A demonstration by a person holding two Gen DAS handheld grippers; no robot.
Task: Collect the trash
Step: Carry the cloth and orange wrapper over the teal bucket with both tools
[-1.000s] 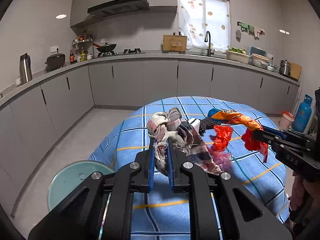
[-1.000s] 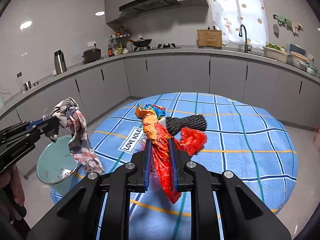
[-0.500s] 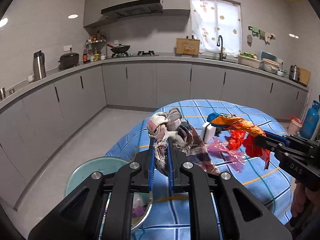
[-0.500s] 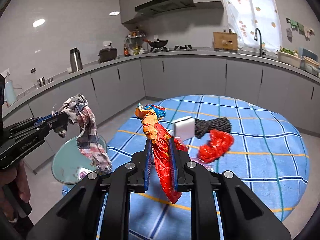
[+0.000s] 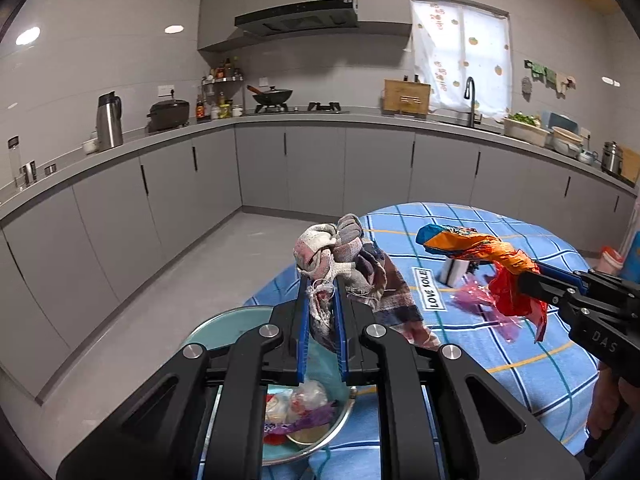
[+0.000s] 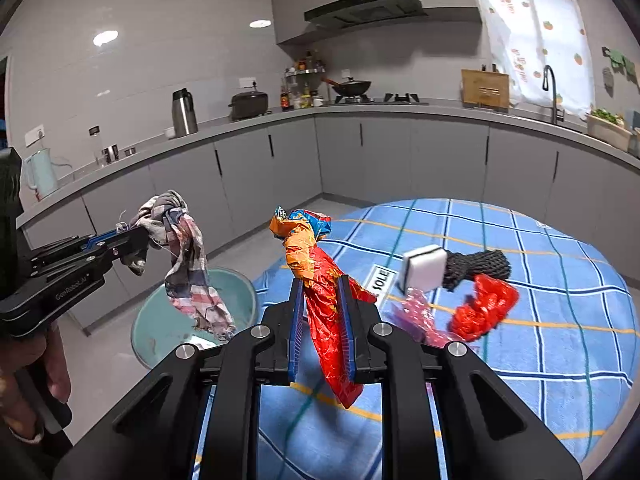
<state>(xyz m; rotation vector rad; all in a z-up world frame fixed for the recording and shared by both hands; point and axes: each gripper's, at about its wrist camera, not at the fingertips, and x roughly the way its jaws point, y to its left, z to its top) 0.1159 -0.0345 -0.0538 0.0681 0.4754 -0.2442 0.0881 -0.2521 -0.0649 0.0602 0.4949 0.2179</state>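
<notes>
Left wrist view: the left gripper (image 5: 320, 312) is closed on a checked rag (image 5: 344, 264), and the rag hangs above the near rim of the bin (image 5: 208, 332), which stands on the floor just beside the table (image 5: 540, 360). The right gripper (image 6: 322, 312) is closed on a red and orange wrapper (image 6: 320, 280) and holds it over the table edge, not over the bin.

The main risk, in my judgement, is a release in the wrong place. The wrapper is light and long; if the jaws open here, it may fall on the cloth or on the floor. The rag has loose threads around the blue pads, so it may stick to them and not drop cleanly. The two grippers are near each other, and they could collide above the bin. A sponge (image 6: 424, 270), a black net (image 6: 476, 266) and a red bag (image 6: 480, 308) lie on the table, not yet collected.
</notes>
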